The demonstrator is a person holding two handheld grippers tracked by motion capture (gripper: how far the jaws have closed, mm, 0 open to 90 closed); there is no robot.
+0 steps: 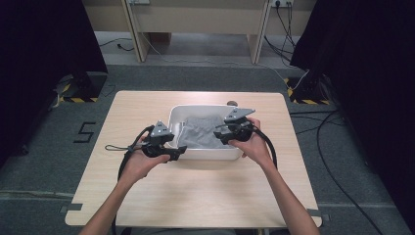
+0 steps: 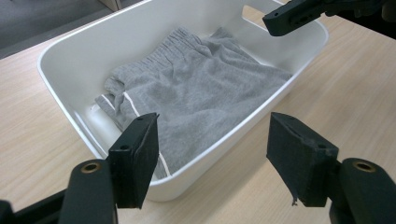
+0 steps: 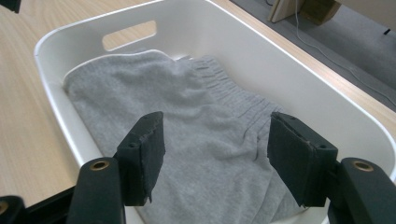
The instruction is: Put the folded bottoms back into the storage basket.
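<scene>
garment: grey shorts (image 2: 196, 93) lie folded flat inside the white tub (image 1: 180, 113), filling most of its floor
tub: sits mid-bench (image 1: 147, 196), a handle slot in one end wall
waistband: the gathered elastic edge (image 3: 233, 93) lies toward the far wall in the right gripper view; a white side stripe (image 2: 132, 103) shows at the fold near the left gripper
left gripper (image 2: 212, 156): fingers (image 2: 137, 154) apart with nothing between them, held above the tub's near corner
right gripper (image 3: 217, 156): fingers (image 3: 142, 154) apart and empty, held over the cloth without touching it
handling: soft, light knit, by the look of it; limp, likely to sag and unfold if lifted at one point; nothing fragile
where to hold: probably best pinched at the waistband or at two edges of the fold, taking all layers together
risk: a shallow pinch may catch only the top layer
</scene>
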